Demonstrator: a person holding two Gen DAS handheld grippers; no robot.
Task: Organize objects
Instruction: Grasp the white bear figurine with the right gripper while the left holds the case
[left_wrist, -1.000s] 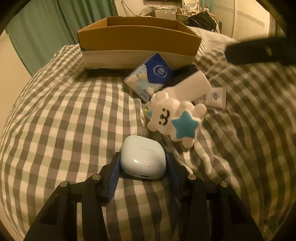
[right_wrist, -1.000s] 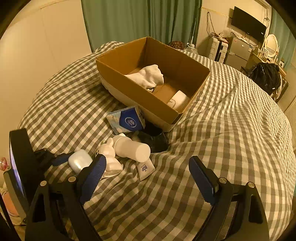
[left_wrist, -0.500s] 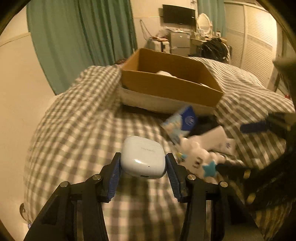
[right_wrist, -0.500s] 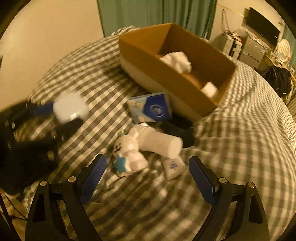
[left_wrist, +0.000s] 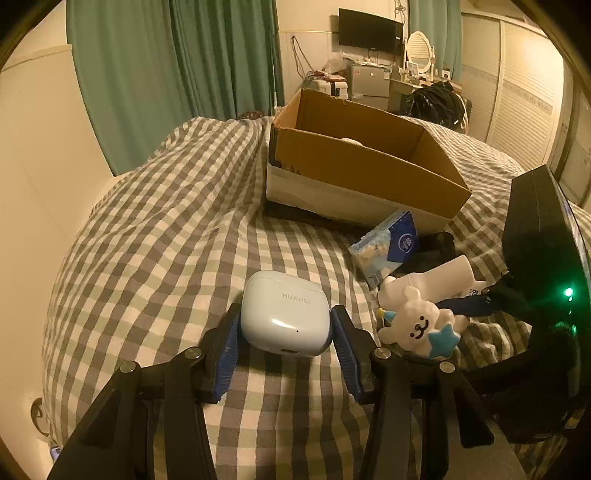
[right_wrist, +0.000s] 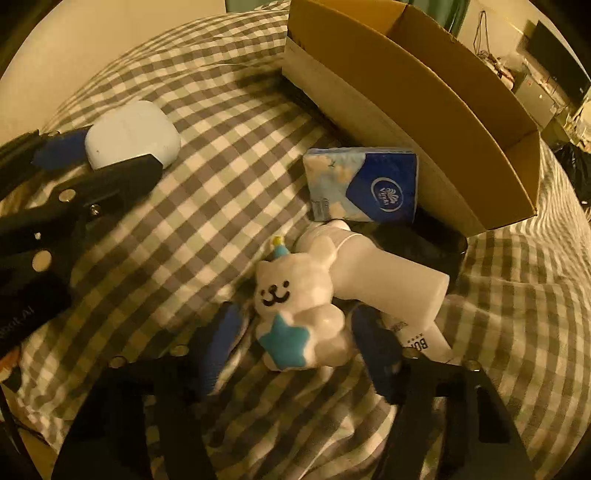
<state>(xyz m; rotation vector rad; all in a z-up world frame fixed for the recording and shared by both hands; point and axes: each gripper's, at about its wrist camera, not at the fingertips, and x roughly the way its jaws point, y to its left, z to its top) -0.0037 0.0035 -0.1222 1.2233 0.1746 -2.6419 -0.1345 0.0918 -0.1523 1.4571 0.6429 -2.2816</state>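
Left wrist view: the left gripper (left_wrist: 285, 332) clasps a smooth, rounded earbud case (left_wrist: 285, 313) above the checked bedspread (left_wrist: 155, 236). The right gripper (right_wrist: 295, 345), jaws just closing, straddles a glossy bear figurine (right_wrist: 295, 295); contact unclear, blurred.

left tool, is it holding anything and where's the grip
Yes: the left tool clamps the white rounded plastic earbud case by its two opposite side edges, near the lower end, blue pads pressing each side.

box (left_wrist: 369, 173) contents mostly hidden
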